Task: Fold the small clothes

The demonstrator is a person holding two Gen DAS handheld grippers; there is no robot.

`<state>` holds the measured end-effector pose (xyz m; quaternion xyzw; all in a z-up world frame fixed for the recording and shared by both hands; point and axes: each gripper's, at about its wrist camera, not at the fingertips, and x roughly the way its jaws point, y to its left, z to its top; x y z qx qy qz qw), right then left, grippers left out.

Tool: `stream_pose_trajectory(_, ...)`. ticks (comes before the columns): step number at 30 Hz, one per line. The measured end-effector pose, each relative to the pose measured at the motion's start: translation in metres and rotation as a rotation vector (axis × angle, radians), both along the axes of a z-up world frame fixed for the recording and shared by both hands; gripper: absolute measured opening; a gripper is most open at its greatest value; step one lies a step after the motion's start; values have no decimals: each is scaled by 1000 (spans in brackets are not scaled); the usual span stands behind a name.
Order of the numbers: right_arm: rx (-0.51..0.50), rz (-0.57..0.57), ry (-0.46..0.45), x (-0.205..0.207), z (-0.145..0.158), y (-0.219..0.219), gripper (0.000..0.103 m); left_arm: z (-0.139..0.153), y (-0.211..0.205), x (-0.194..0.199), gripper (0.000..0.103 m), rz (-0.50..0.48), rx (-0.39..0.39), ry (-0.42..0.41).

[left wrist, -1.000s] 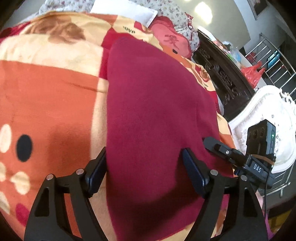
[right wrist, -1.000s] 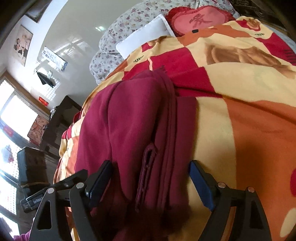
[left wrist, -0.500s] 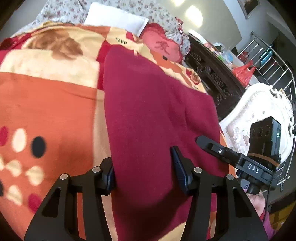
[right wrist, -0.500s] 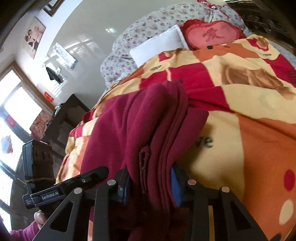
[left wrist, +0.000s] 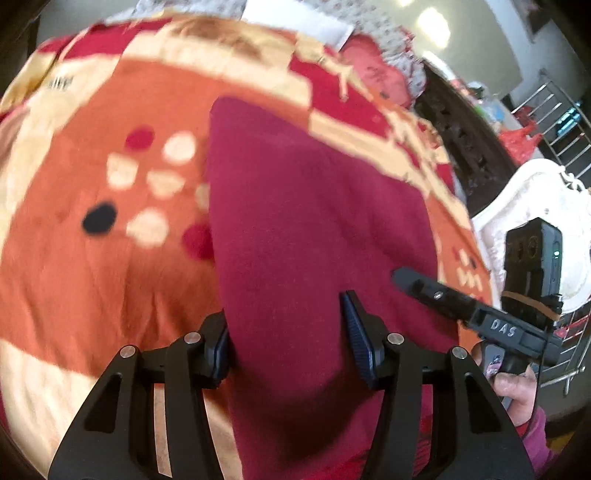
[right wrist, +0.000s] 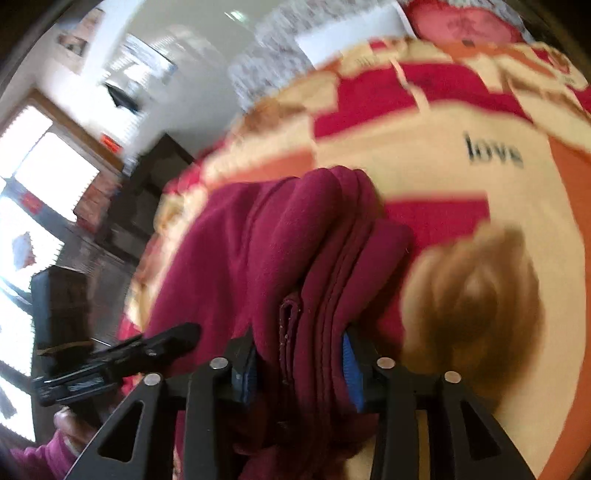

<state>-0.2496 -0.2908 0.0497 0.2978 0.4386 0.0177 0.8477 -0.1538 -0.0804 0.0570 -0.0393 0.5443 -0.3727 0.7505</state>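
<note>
A maroon fleece garment [left wrist: 295,203] lies lengthwise on the orange, red and cream blanket [left wrist: 92,277]. My left gripper [left wrist: 286,325] is shut on its near edge, and the cloth bulges between the pads. One finger [left wrist: 417,282] of the right gripper shows at the garment's right side. In the right wrist view the garment [right wrist: 240,251] is folded into several layers. My right gripper [right wrist: 297,350] pinches that layered edge, and its jaws are opening slightly with the cloth still pressed between the blue pads. Both views are motion-blurred.
A white pillow [left wrist: 295,18] and a red heart cushion [left wrist: 373,77] sit at the bed's far end. Dark carved furniture [left wrist: 461,147] and a white ornate bed frame [left wrist: 535,206] stand to the right. A person's hand [left wrist: 517,391] grips the right tool. Bright windows [right wrist: 37,166] are to the left.
Both grippers went from wide open around the garment's near edge to closed on it. They then moved across the bed, dragging the garment over the blanket.
</note>
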Motion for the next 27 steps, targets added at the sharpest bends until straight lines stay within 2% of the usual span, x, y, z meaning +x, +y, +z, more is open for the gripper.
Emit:
stream_pose_trajectory(3, 0, -35, -10, -11, 10, -4, 47, 5, 6, -4, 53, 14, -8, -18)
stream_pose_trajectory(6, -103, -32, -44, -21, 36, 1, 47, 12, 10, -6, 54, 33, 8, -35)
stream_pose_trajectory(9, -153, 16, -103, -23, 60, 12, 47, 18, 10, -8, 54, 48, 43, -65)
stream_pose_trajectory(11, -164, 68, -125, -19, 68, 25, 47, 24, 12, -13, 54, 64, 72, -113)
stream_pose_trajectory(14, -192, 163, -137, -15, 68, 49, 47, 33, 12, -16, 55, 81, 109, -182)
stream_pose_trajectory(16, -239, 208, -105, -11, 57, 65, 46, 38, 11, -18, 56, 85, 131, -217)
stream_pose_trajectory(19, -325, 198, 0, -14, 30, 69, 47, 41, 7, -19, 56, 90, 168, -238)
stream_pose_trajectory(21, -324, 187, 10, -19, 22, 66, 47, 41, 4, -20, 56, 93, 179, -245)
stream_pose_trajectory(27, -308, 97, -3, -31, 53, 59, 46, 50, 1, -30, 56, 118, 177, -263)
